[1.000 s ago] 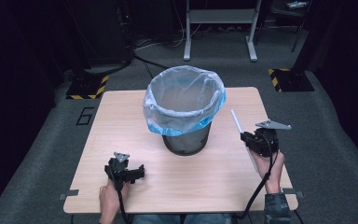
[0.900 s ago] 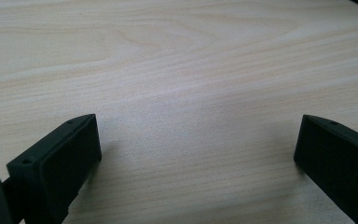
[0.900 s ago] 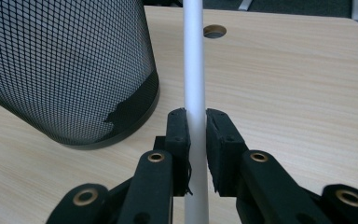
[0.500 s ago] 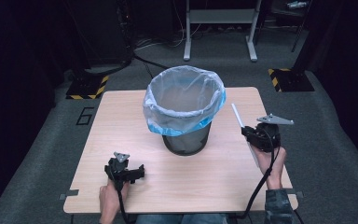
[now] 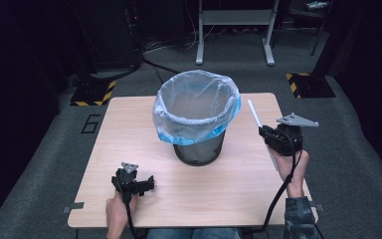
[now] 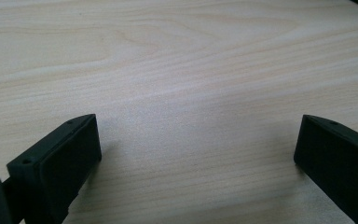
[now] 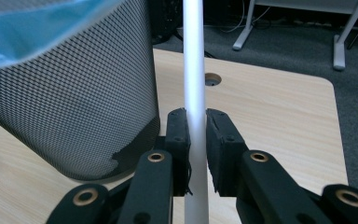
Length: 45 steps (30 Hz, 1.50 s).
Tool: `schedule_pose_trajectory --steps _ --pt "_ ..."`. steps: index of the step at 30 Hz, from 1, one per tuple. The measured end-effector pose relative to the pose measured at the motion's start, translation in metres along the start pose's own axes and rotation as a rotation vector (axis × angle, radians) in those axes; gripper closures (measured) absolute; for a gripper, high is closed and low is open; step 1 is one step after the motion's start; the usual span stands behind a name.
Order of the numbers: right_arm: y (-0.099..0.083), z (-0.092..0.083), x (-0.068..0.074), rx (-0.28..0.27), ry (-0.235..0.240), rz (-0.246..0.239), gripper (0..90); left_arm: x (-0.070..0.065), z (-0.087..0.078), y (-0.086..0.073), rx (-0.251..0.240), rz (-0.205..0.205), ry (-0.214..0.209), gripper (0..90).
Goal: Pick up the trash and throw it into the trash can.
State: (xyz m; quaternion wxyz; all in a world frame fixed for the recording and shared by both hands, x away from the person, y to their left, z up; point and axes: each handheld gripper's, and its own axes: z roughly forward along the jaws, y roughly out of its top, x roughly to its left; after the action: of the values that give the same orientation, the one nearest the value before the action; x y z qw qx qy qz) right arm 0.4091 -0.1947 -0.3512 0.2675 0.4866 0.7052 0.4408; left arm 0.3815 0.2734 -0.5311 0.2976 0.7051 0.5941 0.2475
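**A:** Stick point(image 5: 254, 113), the thin white one — where does it sit against a second ago?

**B:** It is pinched between the jaws of the right gripper point(image 5: 271, 134), at about 3 o'clock from the bin, over the right edge of the table. A second back that gripper was nearer the person; it has since moved away from them towards 12 o'clock, and the stick's free tip now points up and away beside the bin's rim. In the right gripper view the stick point(image 7: 194, 84) runs straight up between the pads, which press on both its sides.

**A:** And the big things?

**B:** No change. The pale wood table point(image 5: 129, 129) has rounded corners, with a round cable hole point(image 7: 210, 79) in the top. The black mesh wastebasket point(image 5: 199, 149) stands at its centre, lined with a clear blue bag point(image 5: 194, 119) folded over the rim.

**A:** The other hand?

**B:** The left gripper point(image 5: 129, 181) has stayed at about 7 o'clock from the bin, resting low on the table, jaws spread wide with bare wood between them.

**A:** The room?

**B:** Dark grey carpet, a grey metal stand point(image 5: 234, 30) at 12 o'clock, yellow-and-black striped plates point(image 5: 92, 94) at 10 and 2 o'clock, and a "6" marked on the floor point(image 5: 92, 123) at 9 o'clock.
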Motion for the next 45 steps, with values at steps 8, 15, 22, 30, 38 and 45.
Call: schedule_pose_trajectory --steps 8,15,22,30,38,45 --pt "0.014 -0.001 0.003 -0.023 0.003 -0.020 79.6 0.000 0.000 0.000 0.002 0.003 -0.004 0.2" --pt "0.023 -0.001 0.007 -0.042 0.008 -0.030 79.6 0.000 0.000 0.000 0.003 0.009 -0.008 0.2" --pt "0.036 -0.002 0.011 -0.064 0.013 -0.047 79.6 0.000 0.000 0.000 0.003 0.012 -0.007 0.2" --pt "0.051 -0.004 0.017 -0.081 0.019 -0.072 79.5 0.000 0.000 0.000 0.003 0.014 -0.011 0.2" --pt "0.066 -0.007 0.024 -0.092 0.025 -0.092 79.5 0.000 0.000 0.000 0.002 0.015 -0.013 0.2" --pt "0.082 -0.009 0.031 -0.106 0.033 -0.116 79.5 0.000 -0.001 0.000 0.004 0.022 -0.014 0.2"
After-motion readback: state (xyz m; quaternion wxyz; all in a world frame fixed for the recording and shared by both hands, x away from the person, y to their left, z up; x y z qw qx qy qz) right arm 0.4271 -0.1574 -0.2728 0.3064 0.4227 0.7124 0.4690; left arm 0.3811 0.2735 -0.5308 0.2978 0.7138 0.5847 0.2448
